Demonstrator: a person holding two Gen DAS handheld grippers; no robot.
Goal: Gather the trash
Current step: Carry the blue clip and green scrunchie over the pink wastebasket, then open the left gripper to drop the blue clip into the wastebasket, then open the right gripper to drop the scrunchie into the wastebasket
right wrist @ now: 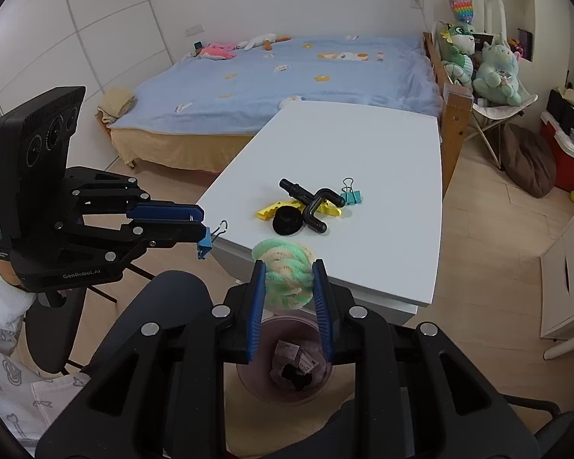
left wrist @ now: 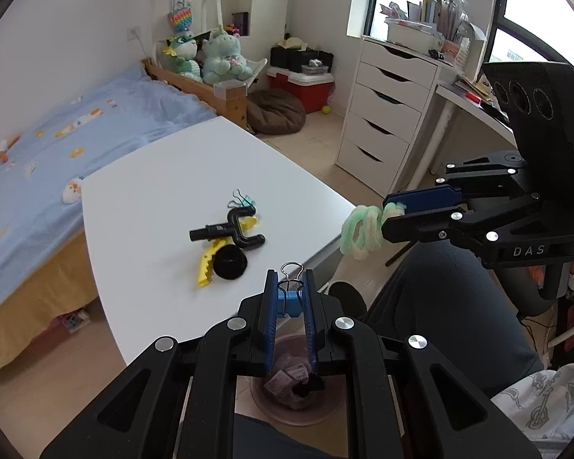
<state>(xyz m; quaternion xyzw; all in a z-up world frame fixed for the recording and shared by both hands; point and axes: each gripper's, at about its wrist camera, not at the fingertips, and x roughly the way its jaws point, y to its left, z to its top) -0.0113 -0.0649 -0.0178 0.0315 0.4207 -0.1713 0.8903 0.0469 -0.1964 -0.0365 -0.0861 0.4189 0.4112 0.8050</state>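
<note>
The left gripper (left wrist: 290, 294) has its fingers closed on a blue binder clip (left wrist: 290, 302), whose wire handles stick up past the fingertips. The right gripper (right wrist: 290, 287) has its fingers narrowed around a green and cream bundle of fuzzy pipe cleaner (right wrist: 287, 277).

Both grippers hang off the near edge of the white table (right wrist: 363, 145), above a translucent pinkish bin (right wrist: 248, 378) on the floor. The gripper bodies cut off most of the bin's rim in each wrist view. Inside it lie crumpled paper scraps (right wrist: 298, 359) and a dark lump (right wrist: 296, 376) too shadowed to make out.

On the table a small pile sits well apart from both grippers. It holds a black forked pipe piece (right wrist: 310, 201) lying across a yellow toothed plastic piece (right wrist: 275, 208) that it partly covers, and a black round cap (right wrist: 286, 222) at about 7 o'clock from the pipe. A teal binder clip (right wrist: 351, 195) lies at about 3 o'clock, just beside the pipe's far prong. In the left wrist view this clip is mostly hidden behind the pipe, with only its wire loops clear.

A bed with a blue cover (right wrist: 287, 76) stands beyond the table.
</note>
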